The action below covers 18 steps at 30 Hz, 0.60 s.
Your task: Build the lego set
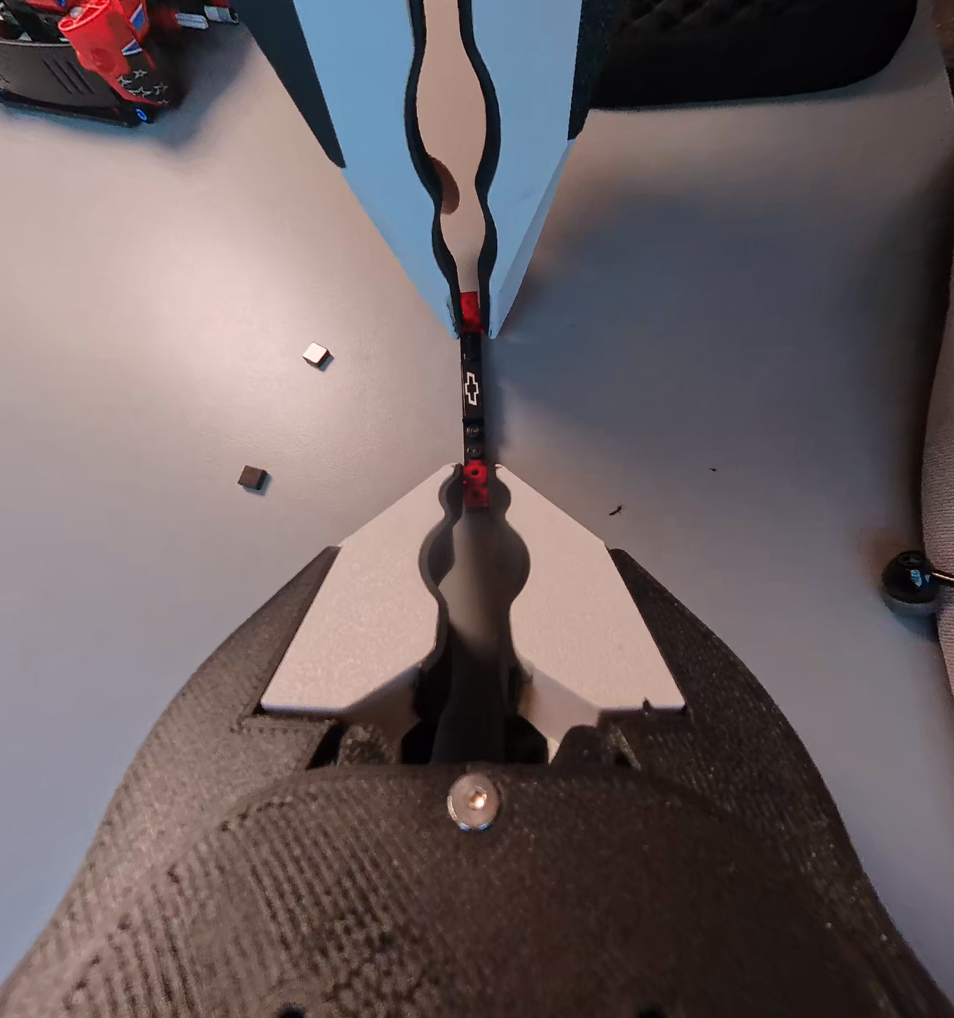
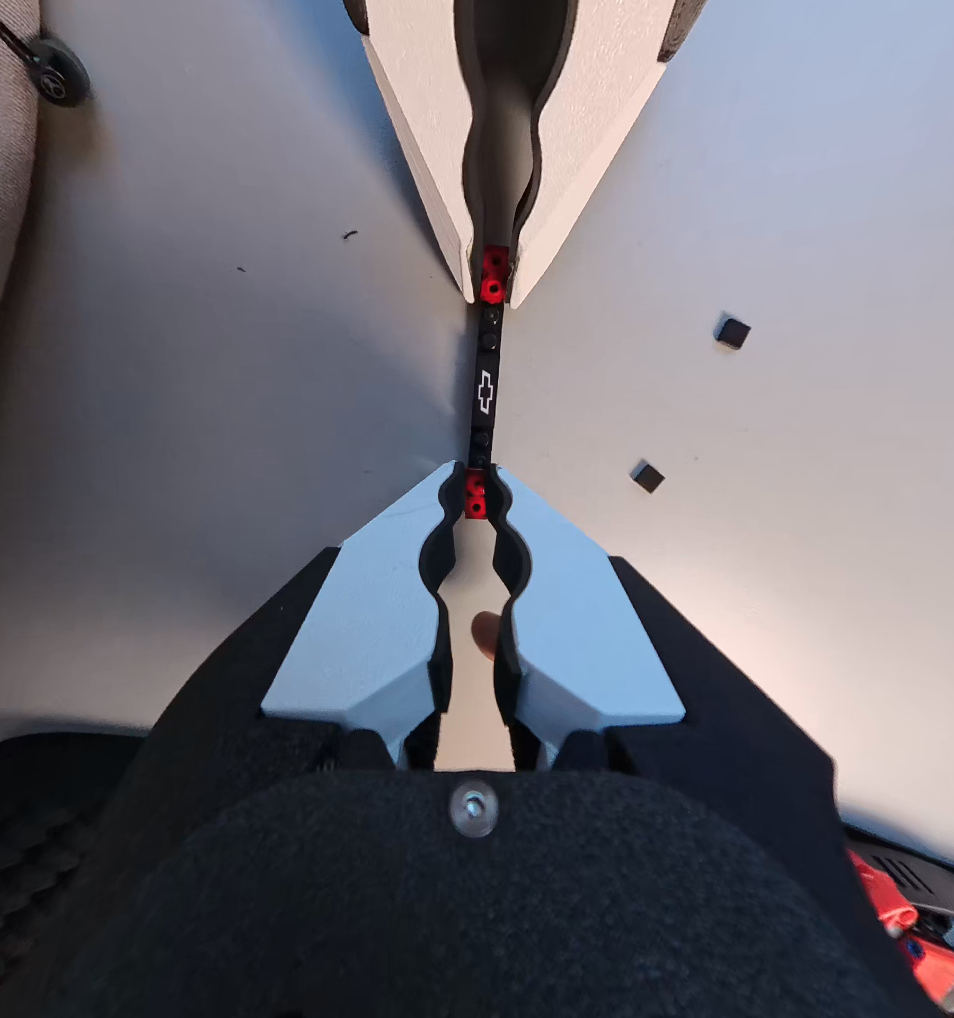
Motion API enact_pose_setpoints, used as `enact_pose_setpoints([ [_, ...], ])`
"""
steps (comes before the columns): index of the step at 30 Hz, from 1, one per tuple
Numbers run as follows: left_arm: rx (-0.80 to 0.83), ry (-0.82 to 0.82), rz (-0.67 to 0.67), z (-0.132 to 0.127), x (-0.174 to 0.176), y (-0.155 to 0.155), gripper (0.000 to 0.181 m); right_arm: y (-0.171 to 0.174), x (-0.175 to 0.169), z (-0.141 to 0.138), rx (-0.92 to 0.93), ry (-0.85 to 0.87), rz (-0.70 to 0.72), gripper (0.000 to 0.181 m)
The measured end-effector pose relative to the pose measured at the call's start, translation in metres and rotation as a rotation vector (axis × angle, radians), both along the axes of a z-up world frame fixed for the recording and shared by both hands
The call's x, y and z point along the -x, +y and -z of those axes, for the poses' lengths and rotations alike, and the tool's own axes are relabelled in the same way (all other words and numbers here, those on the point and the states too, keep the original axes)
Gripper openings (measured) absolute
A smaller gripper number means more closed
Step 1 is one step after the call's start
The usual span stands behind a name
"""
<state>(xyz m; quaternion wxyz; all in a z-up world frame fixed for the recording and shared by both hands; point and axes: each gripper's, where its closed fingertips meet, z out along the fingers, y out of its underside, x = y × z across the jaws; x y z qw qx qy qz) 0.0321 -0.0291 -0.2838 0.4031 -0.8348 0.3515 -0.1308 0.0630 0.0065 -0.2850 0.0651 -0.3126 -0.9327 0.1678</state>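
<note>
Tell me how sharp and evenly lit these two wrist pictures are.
Left wrist view: the black strip is sharp, the left hand-held gripper body blurs near the lens, and fisheye bends the table edges. Right wrist view: the table glows warm on the right and shadowed on the left, and the lego model is smeared.

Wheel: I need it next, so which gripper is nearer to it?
Left. The wheel lies off to the side of the left gripper; the right gripper is farther, at the bar's other end.
</note>
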Motion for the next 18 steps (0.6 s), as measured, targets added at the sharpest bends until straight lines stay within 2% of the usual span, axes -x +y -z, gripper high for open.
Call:
enact_pose_setpoints([
  [8,-0.002,0.002,-0.005,-0.0001,0.0004,-0.0003,0.006,0.0019,0.0007,-0.0028,0.137,0.066,0.089,0.006],
  [18,-0.005,0.006,-0.004,0.0000,0.0004,-0.0002,0.006,0.0035,-0.0022,0.0009,0.142,0.086,0.080,0.011],
])
